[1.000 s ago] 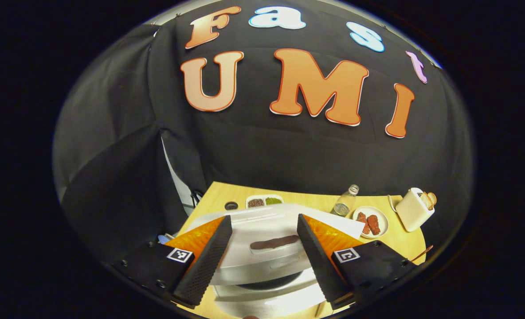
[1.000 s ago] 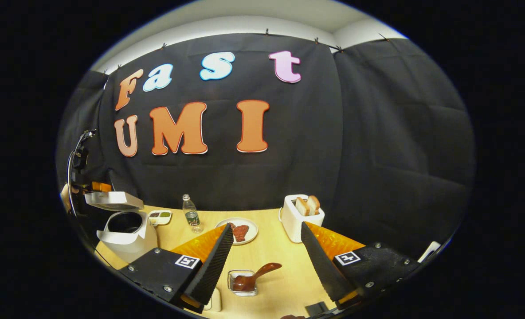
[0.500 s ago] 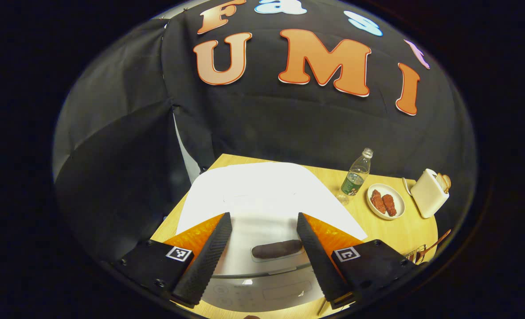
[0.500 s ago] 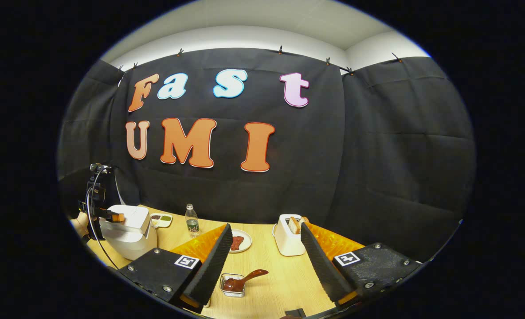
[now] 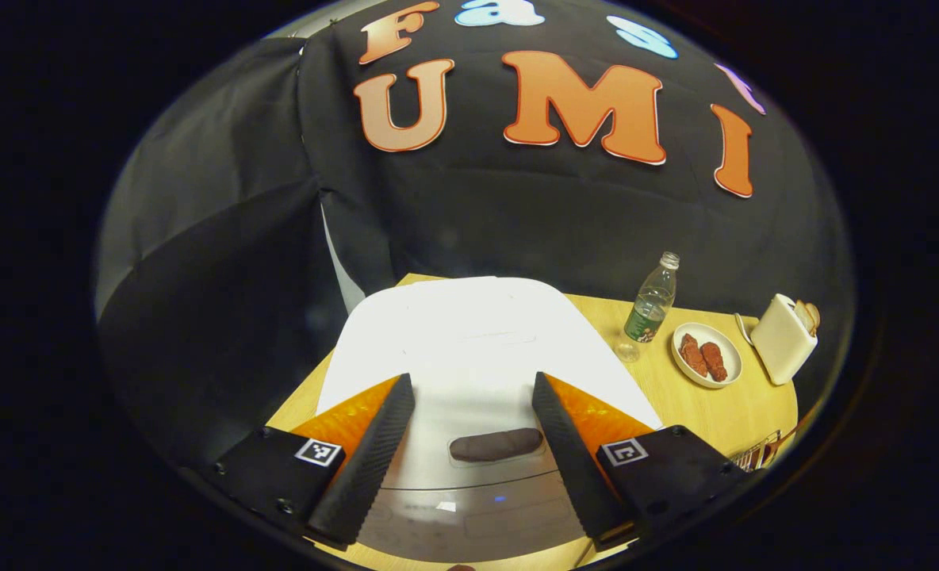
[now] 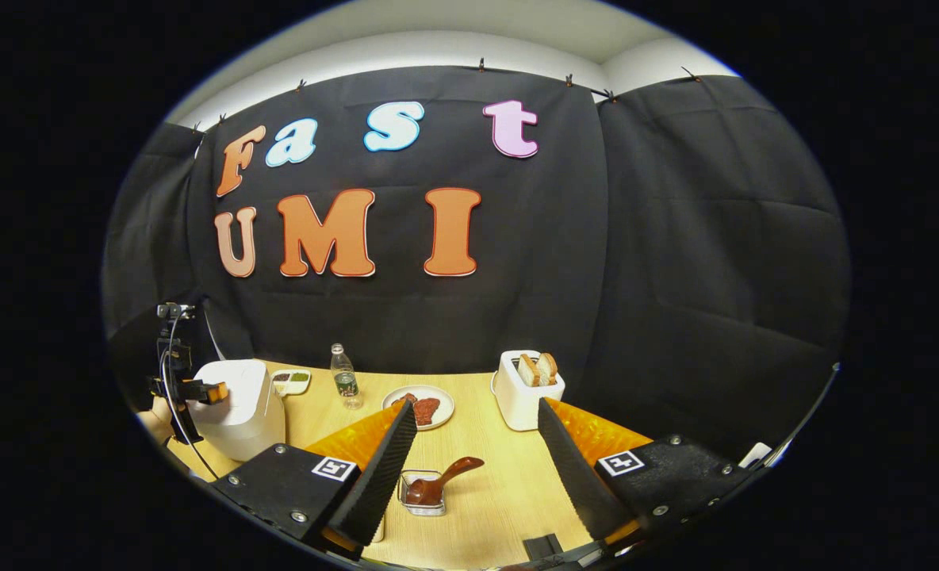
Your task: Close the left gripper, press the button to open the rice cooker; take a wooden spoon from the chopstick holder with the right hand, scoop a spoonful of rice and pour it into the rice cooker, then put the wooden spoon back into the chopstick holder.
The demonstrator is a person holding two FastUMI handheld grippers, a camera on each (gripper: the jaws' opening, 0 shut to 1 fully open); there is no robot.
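The white rice cooker sits right under my left gripper, its lid down. The gripper is open, with its fingers either side of the dark brown button on the lid's front and nothing between them. In the right gripper view the cooker stands at the table's far left, with the left gripper and a hand at its front. My right gripper is open and empty above the table. Below it the wooden spoon rests with its bowl in a small clear container.
On the wooden table stand a plastic bottle, a plate of red-brown pieces, a white toaster with bread and a small two-part dish. The black cloth wall closes the back.
A second ago the cooker's lid stood raised; it has come down and now lies shut. My left gripper came down with it. The right gripper stayed open over the spoon.
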